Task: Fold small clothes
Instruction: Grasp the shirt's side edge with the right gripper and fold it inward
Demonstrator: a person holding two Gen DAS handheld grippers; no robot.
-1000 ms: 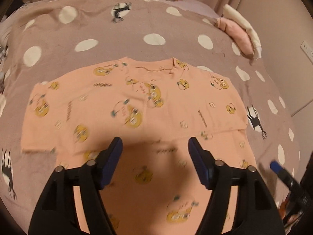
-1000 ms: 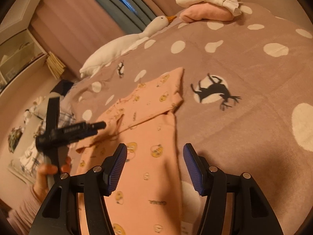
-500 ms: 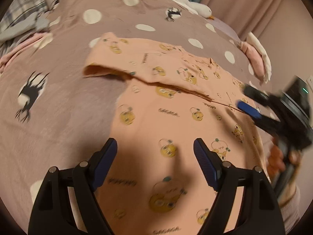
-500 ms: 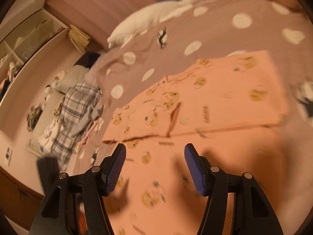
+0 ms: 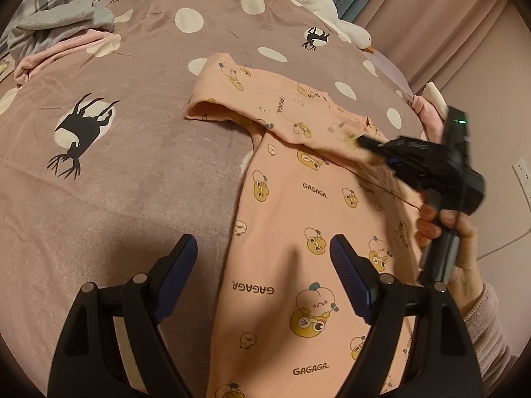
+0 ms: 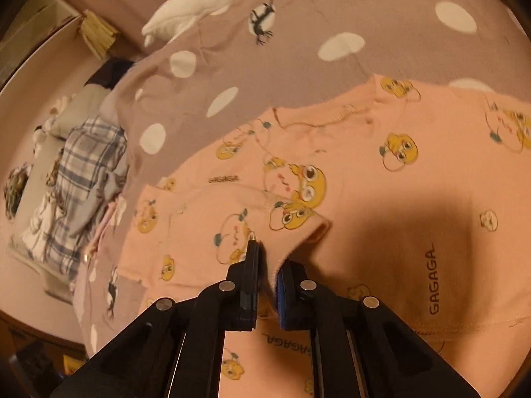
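Shirt on the bedspread, plush goose behind it — folded clothes far left

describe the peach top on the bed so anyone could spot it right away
On the mauve polka-dot bedspread lies one flat peach top. Unlike the plaid and grey clothes heaped at the bed's edge, it bears yellow cartoon faces and "GAGAGA" lettering.

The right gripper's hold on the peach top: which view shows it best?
The right wrist view. There the right gripper has just closed, its pads pinching a raised fold of the peach printed top. The left wrist view shows that gripper only from the side, blurred, over the top; the pinch is unclear.
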